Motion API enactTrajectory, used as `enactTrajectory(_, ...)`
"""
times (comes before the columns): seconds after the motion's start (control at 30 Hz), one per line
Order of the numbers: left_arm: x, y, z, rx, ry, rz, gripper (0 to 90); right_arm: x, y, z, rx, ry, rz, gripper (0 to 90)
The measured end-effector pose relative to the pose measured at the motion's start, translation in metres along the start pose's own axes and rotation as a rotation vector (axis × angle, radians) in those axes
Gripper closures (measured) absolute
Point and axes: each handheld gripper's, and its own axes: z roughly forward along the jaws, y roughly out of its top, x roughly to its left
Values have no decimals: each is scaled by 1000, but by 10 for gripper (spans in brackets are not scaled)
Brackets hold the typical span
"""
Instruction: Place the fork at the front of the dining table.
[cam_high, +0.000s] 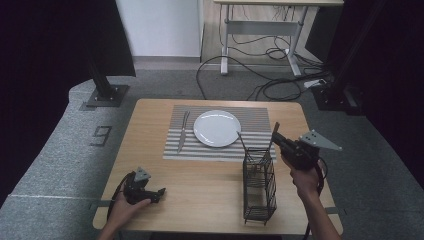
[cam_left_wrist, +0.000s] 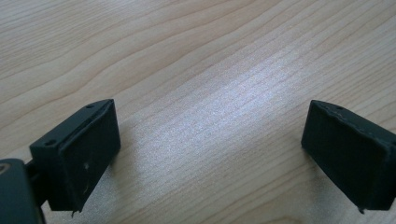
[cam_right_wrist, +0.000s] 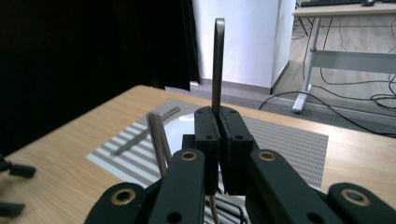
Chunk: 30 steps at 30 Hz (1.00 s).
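Observation:
My right gripper is shut on the thin metal handle of a utensil that stands upright over the black wire cutlery basket; the utensil's head is hidden below the jaws. A second utensil handle leans out of the basket beside it. On the striped placemat lie a white plate and a knife to its left. My left gripper rests low at the table's near left, open, with bare wood between its jaws.
The wooden table ends close behind the placemat. Beyond it are grey carpet, a black stand base, a desk frame and loose cables. Dark curtains hang on both sides.

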Motion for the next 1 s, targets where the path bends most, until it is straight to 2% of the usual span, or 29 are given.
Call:
enactTrajectory(0.2, 0, 0, 0, 1, -1, 0, 40, -2, 17, -8, -41, -14, 4, 866)
enactTrajectory(0.43, 0, 0, 0, 3, -1, 0, 39, -11, 30, -9, -61, -40, 16, 866)
enactTrajectory(0.7, 0, 1, 1, 3, 0, -1, 36, -22, 38, 0, -74, -57, 52, 866)
enactTrajectory(1.0, 0, 1, 1, 5, -1, -2, 32, -25, 45, 12, -67, -69, 20, 866)
